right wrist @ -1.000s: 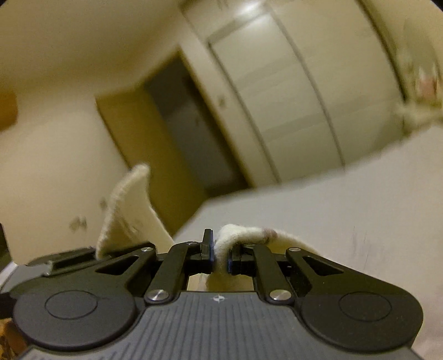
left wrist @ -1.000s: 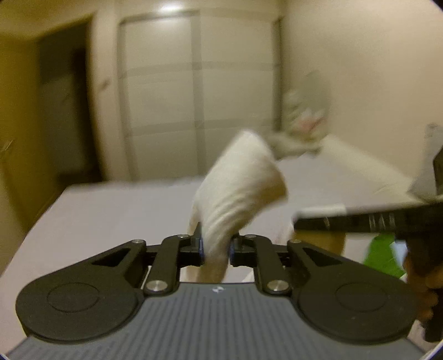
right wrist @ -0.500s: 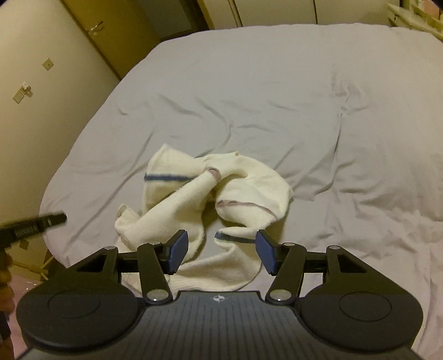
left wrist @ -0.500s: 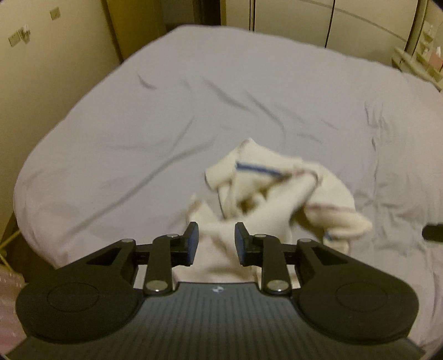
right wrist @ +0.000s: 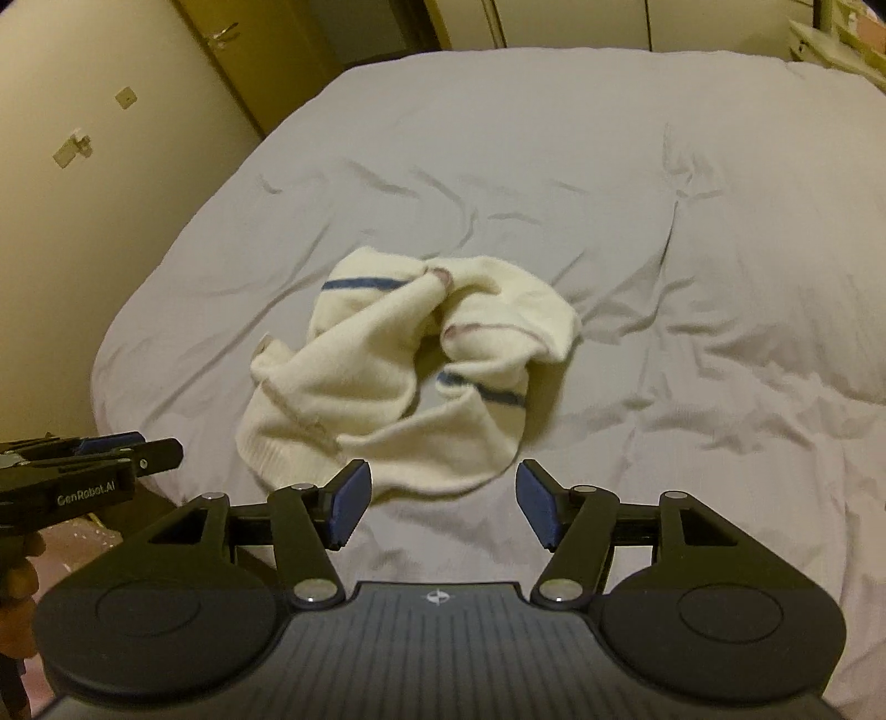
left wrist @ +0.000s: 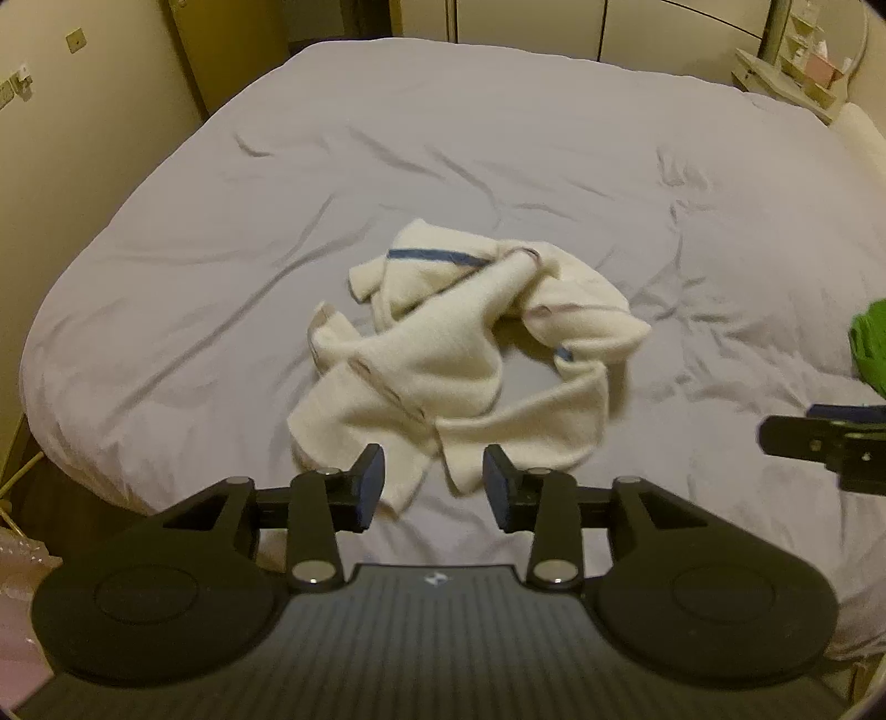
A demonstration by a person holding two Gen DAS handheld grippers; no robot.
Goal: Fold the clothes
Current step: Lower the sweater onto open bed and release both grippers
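Note:
A cream knitted garment (left wrist: 443,360) with thin blue and maroon stripes lies crumpled in a loose ring on the grey bed (left wrist: 221,266). My left gripper (left wrist: 433,484) hovers open just over its near hem, with nothing between the blue pads. In the right wrist view the same garment (right wrist: 354,382) lies ahead of my right gripper (right wrist: 443,504), which is wide open and empty near the garment's front edge. The left gripper (right wrist: 138,457) shows from the side at the left edge of that view, and the right gripper (left wrist: 819,437) pokes in at the right of the left wrist view.
The grey bed sheet (right wrist: 692,249) is wrinkled and stretches far to the right and back. A green cloth (left wrist: 872,343) lies at the bed's right edge. A beige wall (right wrist: 83,194) and door run along the left; wardrobe doors (left wrist: 526,22) stand behind.
A second ago both grippers held the garment up in the air. They have let it go; it now lies in a heap on the bed, and both jaws have opened wider.

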